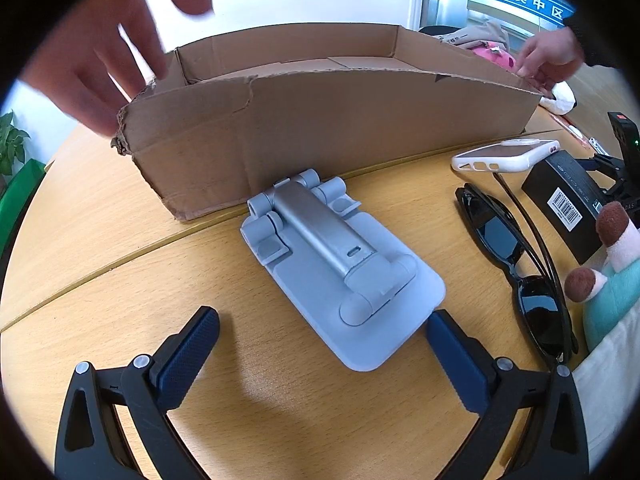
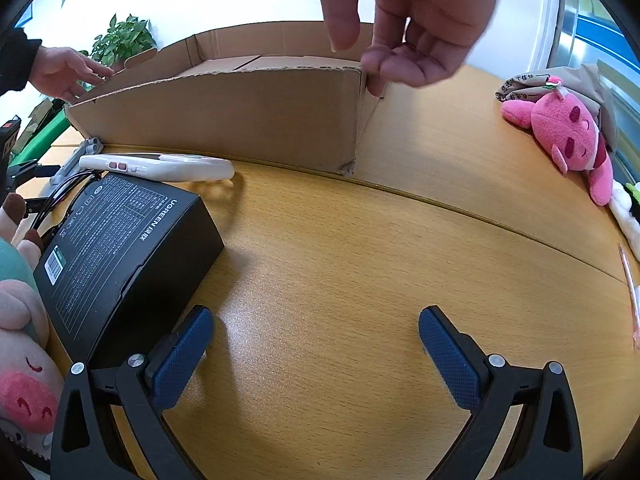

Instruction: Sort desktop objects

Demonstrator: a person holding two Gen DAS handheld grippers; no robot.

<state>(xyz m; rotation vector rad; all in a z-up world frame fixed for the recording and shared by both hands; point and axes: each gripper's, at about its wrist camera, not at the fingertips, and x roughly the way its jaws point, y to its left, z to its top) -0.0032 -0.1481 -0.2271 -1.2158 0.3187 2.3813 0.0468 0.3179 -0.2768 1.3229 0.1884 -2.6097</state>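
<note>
A grey folding phone stand (image 1: 340, 268) lies flat on the wooden table, just ahead of my open, empty left gripper (image 1: 322, 322). Black sunglasses (image 1: 516, 264) lie to its right, then a phone in a white case (image 1: 506, 156) and a black UGREEN box (image 1: 564, 204). The open cardboard box (image 1: 320, 128) stands behind them. My right gripper (image 2: 316, 320) is open and empty over bare table, with the black box (image 2: 120, 248) at its left and the phone (image 2: 160, 166) beyond. The cardboard box (image 2: 240, 116) is straight ahead.
Two bare hands (image 1: 116, 48) (image 2: 408, 20) touch the cardboard box's ends. A pink plush (image 2: 568, 136) lies at the far right. A plush with brown ears (image 1: 604, 264) and a pig-face plush (image 2: 24, 360) sit between the grippers. A potted plant (image 2: 124, 40) stands behind.
</note>
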